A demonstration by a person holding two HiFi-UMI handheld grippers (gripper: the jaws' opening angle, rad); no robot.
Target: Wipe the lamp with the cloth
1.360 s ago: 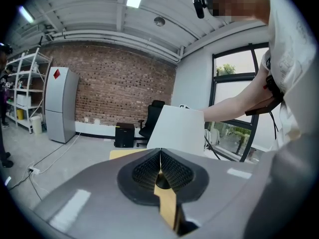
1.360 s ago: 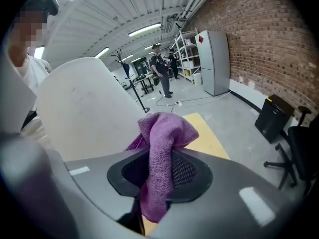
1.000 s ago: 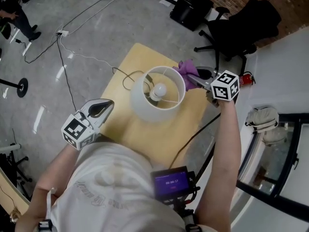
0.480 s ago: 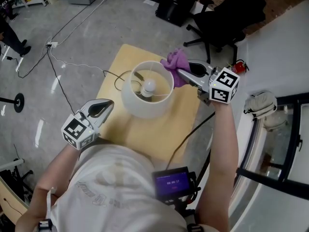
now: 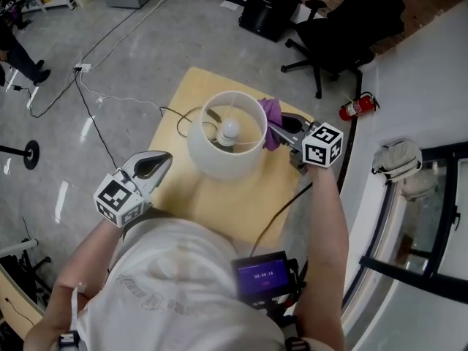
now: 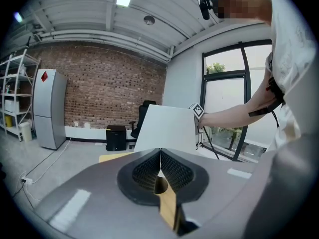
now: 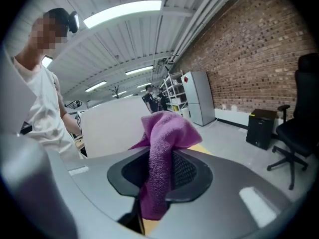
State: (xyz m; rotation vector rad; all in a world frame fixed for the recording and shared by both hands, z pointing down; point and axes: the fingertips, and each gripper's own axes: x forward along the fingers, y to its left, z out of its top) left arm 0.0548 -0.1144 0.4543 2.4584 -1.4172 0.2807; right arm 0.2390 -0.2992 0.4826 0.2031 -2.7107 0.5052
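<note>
We're looking down on the pale wooden table [image 5: 219, 207], and right in the middle of it stands the lamp [image 5: 218, 159], its white shade open at the top. On the near left corner, well apart from the shade, we've got the left gripper [image 5: 155, 164]. Its jaws are pressed together with nothing between them, and it points across the table toward the lamp. Over on the right side, the right gripper [image 5: 278, 129] reaches in level with the top of the shade. Its jaws are clamped on the purple cloth [image 5: 269, 112], and from its own camera we see the fabric bunched up between the pads and folding over their tips. That cloth sits right against the outer rim of the shade, on the side facing the right gripper. Down inside the shade we can see the round white bulb [image 5: 230, 129]. A thin dark cord [image 5: 181, 119] loops across the far left part of the table beside the lamp.
</note>
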